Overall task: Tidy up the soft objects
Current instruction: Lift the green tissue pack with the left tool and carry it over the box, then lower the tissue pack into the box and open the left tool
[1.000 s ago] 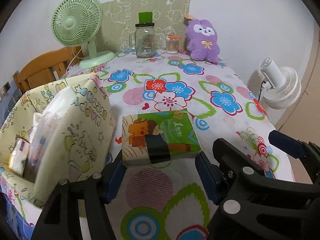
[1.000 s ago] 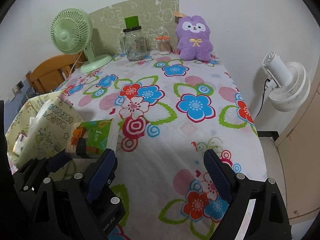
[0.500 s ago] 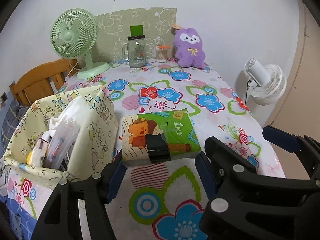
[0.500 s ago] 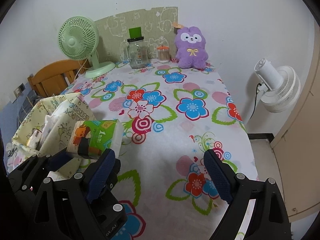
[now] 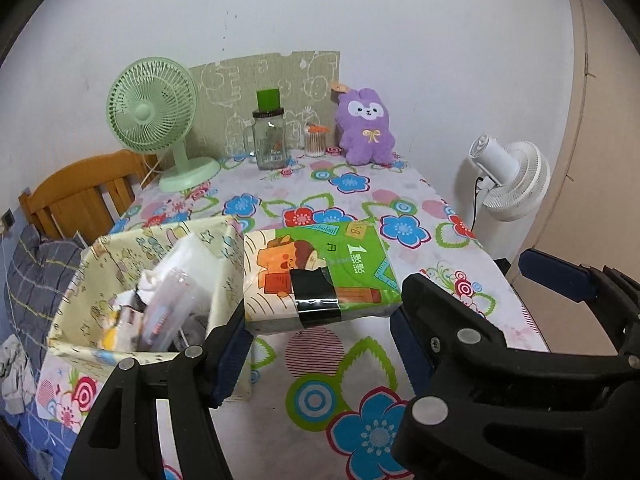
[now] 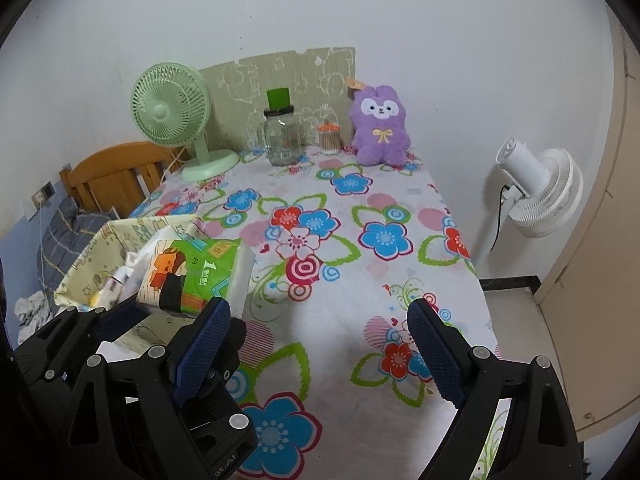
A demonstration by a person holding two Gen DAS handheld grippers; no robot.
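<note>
A green tissue pack (image 5: 320,268) with a black tape band hangs above the flowered tablecloth, and my left gripper (image 5: 320,344) is shut on its near end, one blue pad on each side. The pack (image 6: 196,276) sits right beside the cream fabric basket (image 5: 100,264), which holds white soft items and small packets. In the right wrist view the basket (image 6: 120,228) lies at the left. My right gripper (image 6: 316,348) stands open over the cloth to the right of the pack, nothing between its fingers. A purple plush rabbit (image 5: 366,128) sits upright at the table's far end.
A green desk fan (image 5: 154,120), a glass jar (image 5: 270,140) and a small swab container (image 5: 316,140) stand along the far edge. A white fan (image 6: 540,188) stands on the floor off the table's right edge. A wooden chair (image 5: 76,196) is at the left.
Both grippers have risen and drawn back from the table, so more of the cloth shows. The tissue pack has gone up with the left gripper. The right gripper stays open.
</note>
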